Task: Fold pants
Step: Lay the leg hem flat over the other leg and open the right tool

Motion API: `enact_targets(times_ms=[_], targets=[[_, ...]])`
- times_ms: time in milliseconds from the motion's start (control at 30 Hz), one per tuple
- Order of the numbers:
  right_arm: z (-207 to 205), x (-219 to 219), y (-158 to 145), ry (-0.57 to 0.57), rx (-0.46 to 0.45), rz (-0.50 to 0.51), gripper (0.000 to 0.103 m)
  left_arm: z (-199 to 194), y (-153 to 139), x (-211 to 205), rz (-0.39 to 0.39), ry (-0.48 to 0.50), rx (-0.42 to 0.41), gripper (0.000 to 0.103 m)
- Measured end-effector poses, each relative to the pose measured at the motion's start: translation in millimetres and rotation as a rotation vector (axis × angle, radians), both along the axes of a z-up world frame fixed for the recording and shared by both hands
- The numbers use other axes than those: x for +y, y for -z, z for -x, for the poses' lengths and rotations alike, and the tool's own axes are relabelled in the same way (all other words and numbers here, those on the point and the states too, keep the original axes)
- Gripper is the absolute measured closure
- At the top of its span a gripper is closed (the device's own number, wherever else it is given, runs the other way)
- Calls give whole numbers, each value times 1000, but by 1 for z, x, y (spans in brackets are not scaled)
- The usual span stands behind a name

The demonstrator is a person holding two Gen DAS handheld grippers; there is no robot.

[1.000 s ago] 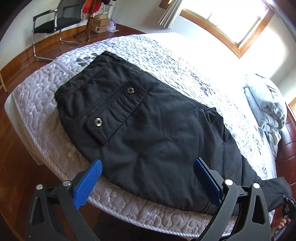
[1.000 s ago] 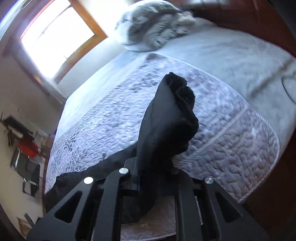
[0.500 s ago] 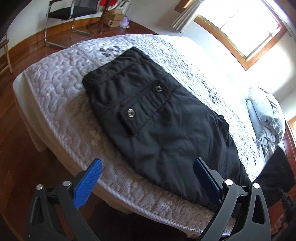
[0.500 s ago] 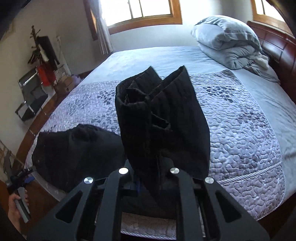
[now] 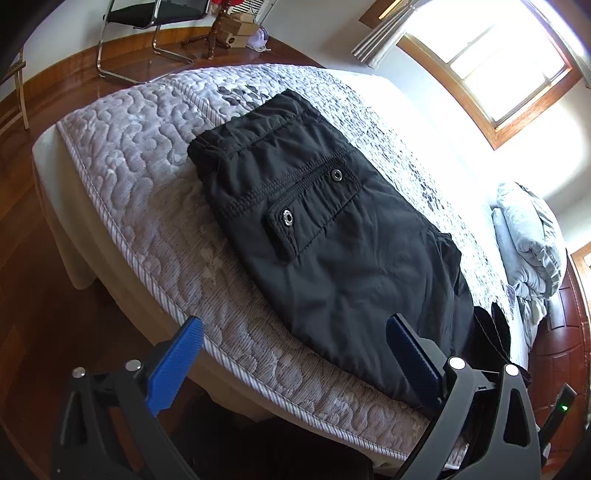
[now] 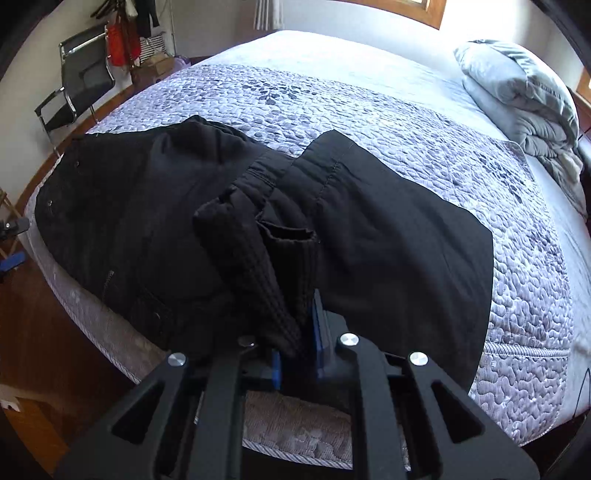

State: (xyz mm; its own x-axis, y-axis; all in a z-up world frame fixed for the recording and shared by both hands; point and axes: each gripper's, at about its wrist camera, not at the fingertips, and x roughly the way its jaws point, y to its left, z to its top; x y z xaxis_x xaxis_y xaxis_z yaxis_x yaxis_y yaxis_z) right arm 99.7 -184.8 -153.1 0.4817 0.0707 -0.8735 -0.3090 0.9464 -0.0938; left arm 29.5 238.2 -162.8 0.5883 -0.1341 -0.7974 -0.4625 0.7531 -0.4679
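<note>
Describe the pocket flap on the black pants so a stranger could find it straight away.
Start at the bed with the grey quilted cover; the black pants lie along its near edge. Near their waistband end, towards the chair, a rectangular pocket flap runs slantwise across the fabric. Two round metal snaps, one at each end, mark it out from the plain black cloth around it.

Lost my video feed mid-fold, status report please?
Left gripper open, empty, near bed edge. Right gripper shut on pants leg end, carried over the body. Pants on quilt. Nothing in the way.
</note>
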Motion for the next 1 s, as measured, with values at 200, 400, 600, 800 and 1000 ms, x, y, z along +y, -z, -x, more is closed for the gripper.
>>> enact_targets(times_ms=[200,400,600,800,1000], targets=[[1,17,2,-48,-20,52,91,-2,4,-2,15,8,4,4],[6,35,23,-112,10,82,91,-5,10,-7,26,17,17,4],[11,39,41,-160,24,84,81,-7,12,-11,32,25,21,4],[16,20,15,-176,96,-226,28,-8,15,-13,38,30,28,4],[22,9,-5,-103,67,-270,27,-7,20,-12,64,23,31,4]])
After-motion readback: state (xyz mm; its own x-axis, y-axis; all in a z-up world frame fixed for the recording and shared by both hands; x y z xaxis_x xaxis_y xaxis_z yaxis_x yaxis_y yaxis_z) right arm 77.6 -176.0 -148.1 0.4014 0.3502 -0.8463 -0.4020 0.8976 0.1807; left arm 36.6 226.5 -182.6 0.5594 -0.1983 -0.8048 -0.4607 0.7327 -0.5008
